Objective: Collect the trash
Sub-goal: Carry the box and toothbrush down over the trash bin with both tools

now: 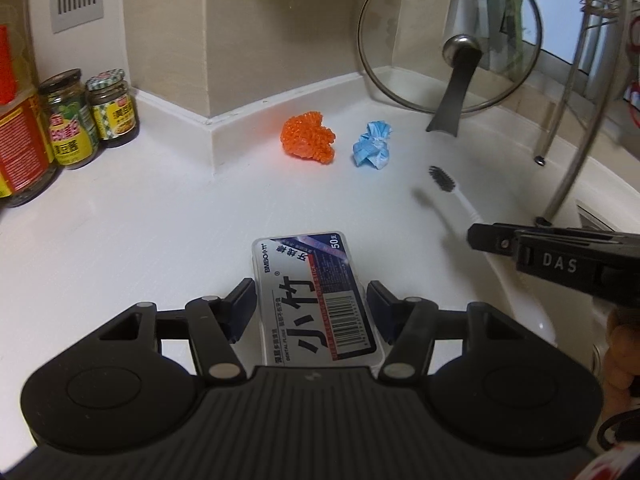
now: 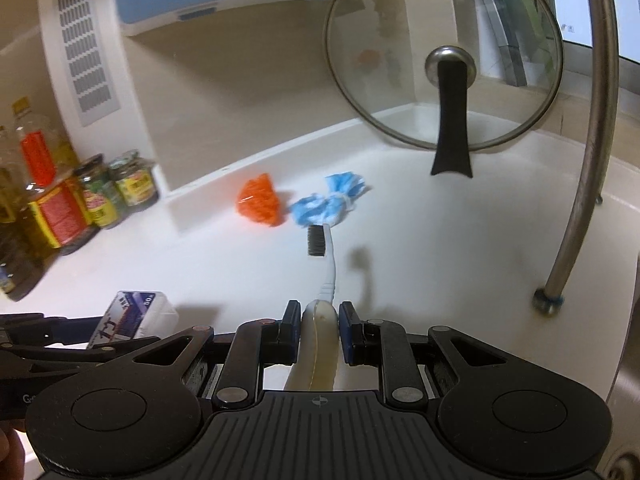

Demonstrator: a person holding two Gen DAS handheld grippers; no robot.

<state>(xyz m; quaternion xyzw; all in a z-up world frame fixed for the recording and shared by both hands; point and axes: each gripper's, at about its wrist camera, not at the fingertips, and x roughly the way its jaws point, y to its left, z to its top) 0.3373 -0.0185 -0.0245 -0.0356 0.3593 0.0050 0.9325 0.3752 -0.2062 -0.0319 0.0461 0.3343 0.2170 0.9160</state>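
My left gripper [image 1: 311,304] holds a clear dental floss box [image 1: 316,300] between its fingers, just above the white counter [image 1: 140,240]; the box also shows in the right wrist view [image 2: 136,316]. My right gripper [image 2: 319,324] is shut on the handle of a white toothbrush [image 2: 326,264] with black bristles, held above the counter; it shows in the left wrist view too [image 1: 456,192]. An orange mesh wad [image 1: 308,138] [image 2: 260,200] and a crumpled blue face mask [image 1: 372,146] [image 2: 328,204] lie on the counter near the back wall.
Sauce jars [image 1: 92,116] and oil bottles [image 2: 40,200] stand at the left. A glass pot lid [image 1: 452,40] [image 2: 444,64] leans at the back right. A metal rack leg [image 2: 576,208] stands right, next to a sink edge [image 1: 540,300].
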